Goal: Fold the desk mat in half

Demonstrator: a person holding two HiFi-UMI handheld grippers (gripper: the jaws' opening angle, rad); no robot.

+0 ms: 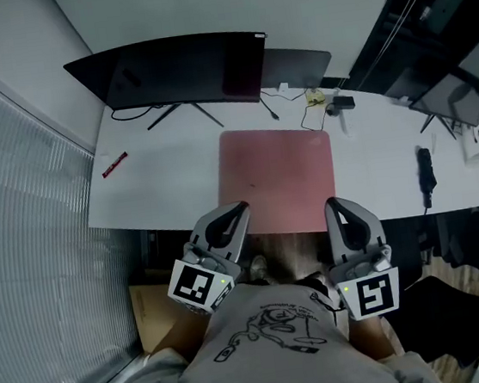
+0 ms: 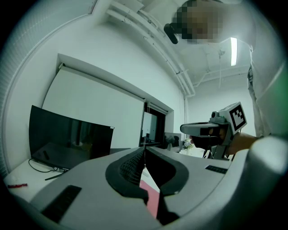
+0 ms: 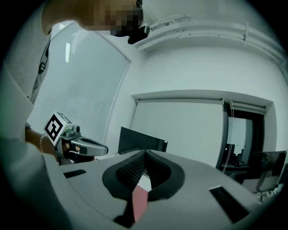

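A pink desk mat (image 1: pixel 278 177) lies flat and unfolded on the white desk (image 1: pixel 165 187), its near edge at the desk's front edge. My left gripper (image 1: pixel 238 207) hovers over the mat's near left corner and my right gripper (image 1: pixel 332 205) over its near right corner. Both are raised and point forward. In the left gripper view the left gripper (image 2: pixel 145 149) has its jaws together with nothing between them, and a strip of mat (image 2: pixel 151 197) shows below. The right gripper (image 3: pixel 145 152) also stands shut and empty above a sliver of mat (image 3: pixel 140 202).
A dark monitor (image 1: pixel 177 72) and a second dark screen (image 1: pixel 298 66) stand at the desk's back edge. Cables and small items (image 1: pixel 326 103) lie behind the mat. A red pen (image 1: pixel 115 164) lies at the left, a black object (image 1: pixel 426 172) at the right.
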